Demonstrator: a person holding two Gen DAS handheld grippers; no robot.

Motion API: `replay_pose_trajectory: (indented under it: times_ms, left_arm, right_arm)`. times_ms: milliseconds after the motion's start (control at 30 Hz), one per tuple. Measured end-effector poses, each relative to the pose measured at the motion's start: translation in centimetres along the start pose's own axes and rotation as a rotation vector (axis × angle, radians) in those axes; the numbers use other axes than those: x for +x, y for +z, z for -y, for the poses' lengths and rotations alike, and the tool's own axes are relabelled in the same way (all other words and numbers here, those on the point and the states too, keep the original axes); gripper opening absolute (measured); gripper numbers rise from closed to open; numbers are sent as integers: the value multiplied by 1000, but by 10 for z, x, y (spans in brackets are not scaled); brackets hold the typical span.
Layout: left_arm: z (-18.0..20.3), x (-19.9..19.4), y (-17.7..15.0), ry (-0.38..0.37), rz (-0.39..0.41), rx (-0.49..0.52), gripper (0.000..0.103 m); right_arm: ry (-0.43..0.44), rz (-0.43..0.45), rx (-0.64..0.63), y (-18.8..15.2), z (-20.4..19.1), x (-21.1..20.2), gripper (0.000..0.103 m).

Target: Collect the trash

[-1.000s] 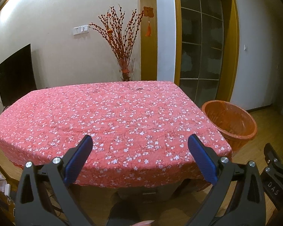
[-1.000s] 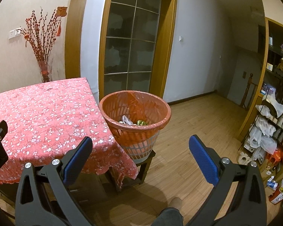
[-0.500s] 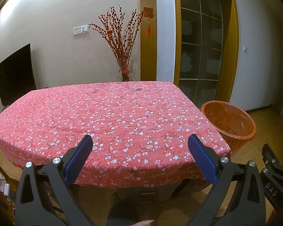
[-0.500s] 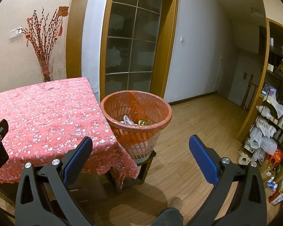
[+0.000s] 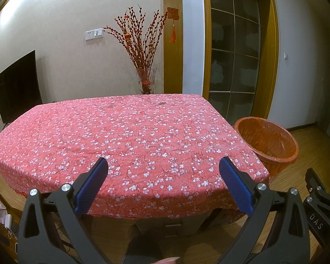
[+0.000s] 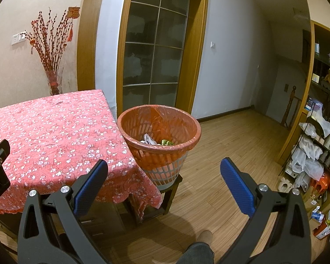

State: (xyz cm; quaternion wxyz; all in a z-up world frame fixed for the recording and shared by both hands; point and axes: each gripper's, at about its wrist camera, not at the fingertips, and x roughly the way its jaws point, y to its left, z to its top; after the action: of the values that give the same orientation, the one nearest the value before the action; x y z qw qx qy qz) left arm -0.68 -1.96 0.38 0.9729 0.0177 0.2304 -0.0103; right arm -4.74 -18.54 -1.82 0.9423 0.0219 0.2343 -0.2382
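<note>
Beside the counter's right corner: the orange trash basket (image 6: 159, 132) stands on a small dark stool (image 6: 169, 189), its rim touching or just off the hanging cloth; you cannot tell which.
Inside the basket: a crumpled white plastic bag (image 6: 147, 139) and a green scrap (image 6: 167, 142) lie at the bottom, against the orange liner.
Counter next to the basket: the red floral tablecloth (image 5: 125, 136) shows no trash that you can make out, only a faint dark smudge near its far edge.
Left hand-held gripper (image 5: 164, 180): spread wide, blue pads far apart, nothing between them; it hangs over the counter's near edge, left of the basket.
Right hand-held gripper (image 6: 164, 181): equally wide and empty, aimed at the floor just right of the basket.
Progress: judged from the bare cloth and the filled basket, collection looks close to finished.
Risk: the basket sits high on a narrow stool, so a nudge from your right hand-held gripper or your leg could tip it and spill the trash.
Risk: the cloth edge drapes near the basket; snagging it with a finger could drag it against the rim.
Writing: "DAS" reads on the black part at the left view's lower right; "oot.AI", partly cut off, on the black part at the right view's left edge.
Farther from the basket: a red hanging charm (image 5: 173, 14) bears a character too small to read surely.
</note>
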Motion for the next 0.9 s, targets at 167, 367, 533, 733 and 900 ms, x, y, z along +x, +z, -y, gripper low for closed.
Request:
replay_pose_trajectory:
  times_ms: [167,367,533,733,900]
  left_arm:
    - [0,0,0,0,-1,-1,99]
    - [1,0,-1,-1,-5,-2,99]
    - [0,1,-1,-2,-6,-2,99]
    - [-1,2,-2,-3,-8,-3,99]
    - [0,2,-3,-3,-8,-3,99]
  right_arm:
    - [0,0,0,0,0,0,101]
    - [0,0,-1,0,1,0,101]
    - [1,-1,0,0,1,0,101]
    - [2,-1,-1,0,1,1,101]
    - [1,-1,-1,1,1,1,101]
